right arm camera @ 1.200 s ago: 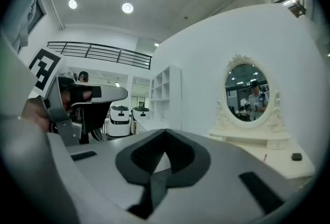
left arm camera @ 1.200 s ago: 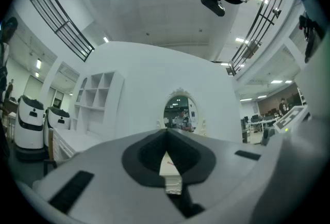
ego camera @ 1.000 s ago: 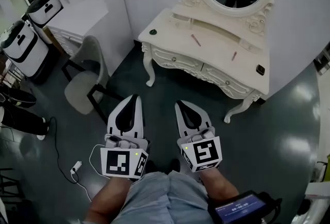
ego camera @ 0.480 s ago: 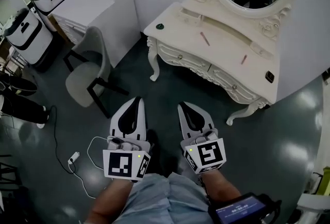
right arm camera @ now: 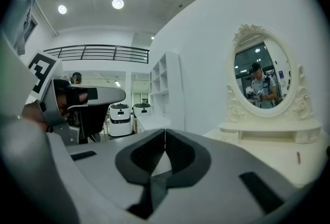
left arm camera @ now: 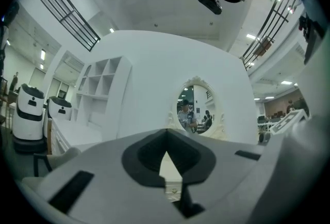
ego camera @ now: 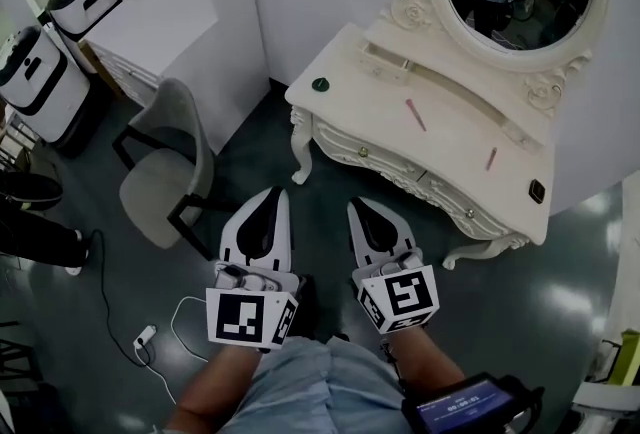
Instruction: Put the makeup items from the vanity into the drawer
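Looks like the walk-up stage, nothing picked yet. Both grippers are held out low in front of the person, over the floor and well short of the vanity (ego camera: 370,62), which sits at about 1 o'clock from them. The left gripper (ego camera: 268,194) has its jaws pressed together with nothing in them, and it's the same for the right gripper (ego camera: 358,206): tips meeting, empty.

The makeup is all on the vanity top. From the right gripper, a green pot (ego camera: 320,84) is at 12 o'clock near the left corner, a pink stick (ego camera: 415,114) at 1, another pink stick (ego camera: 491,159) at 2, and a small black thing (ego camera: 537,190) near 3 on the far right edge. Can't tell what that last one is.

The drawers (ego camera: 355,150) all look shut. My guess for the next move: get in close, open one gripper, and pull a drawer by its knob before grabbing anything.
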Demonstrator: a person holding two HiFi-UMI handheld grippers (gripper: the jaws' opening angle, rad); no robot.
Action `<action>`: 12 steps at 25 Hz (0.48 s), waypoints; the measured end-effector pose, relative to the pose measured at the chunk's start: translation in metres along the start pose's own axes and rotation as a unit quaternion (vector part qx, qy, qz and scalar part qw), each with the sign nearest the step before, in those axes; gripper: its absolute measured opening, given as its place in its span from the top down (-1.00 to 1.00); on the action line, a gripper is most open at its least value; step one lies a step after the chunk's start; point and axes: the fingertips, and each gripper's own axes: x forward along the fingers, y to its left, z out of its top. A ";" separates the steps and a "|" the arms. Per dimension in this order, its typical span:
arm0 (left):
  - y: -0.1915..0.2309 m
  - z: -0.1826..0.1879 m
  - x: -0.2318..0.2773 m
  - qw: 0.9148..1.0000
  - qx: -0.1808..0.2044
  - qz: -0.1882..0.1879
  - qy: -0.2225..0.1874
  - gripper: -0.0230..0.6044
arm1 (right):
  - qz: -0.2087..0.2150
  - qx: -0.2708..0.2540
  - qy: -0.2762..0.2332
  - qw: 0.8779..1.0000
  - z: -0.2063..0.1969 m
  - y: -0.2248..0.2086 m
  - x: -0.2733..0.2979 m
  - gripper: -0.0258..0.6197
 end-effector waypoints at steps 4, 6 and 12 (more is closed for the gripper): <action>0.034 0.007 0.035 1.000 0.000 -0.009 -0.008 0.93 | -0.009 -0.005 -0.007 1.000 0.017 -0.007 0.046 0.92; 0.046 0.010 0.050 1.000 -0.001 -0.014 -0.012 0.93 | -0.014 -0.008 -0.009 1.000 0.023 -0.011 0.063 0.92; 0.063 0.007 0.083 0.999 -0.007 -0.030 -0.012 0.93 | -0.030 -0.015 -0.003 0.999 0.030 -0.026 0.094 0.91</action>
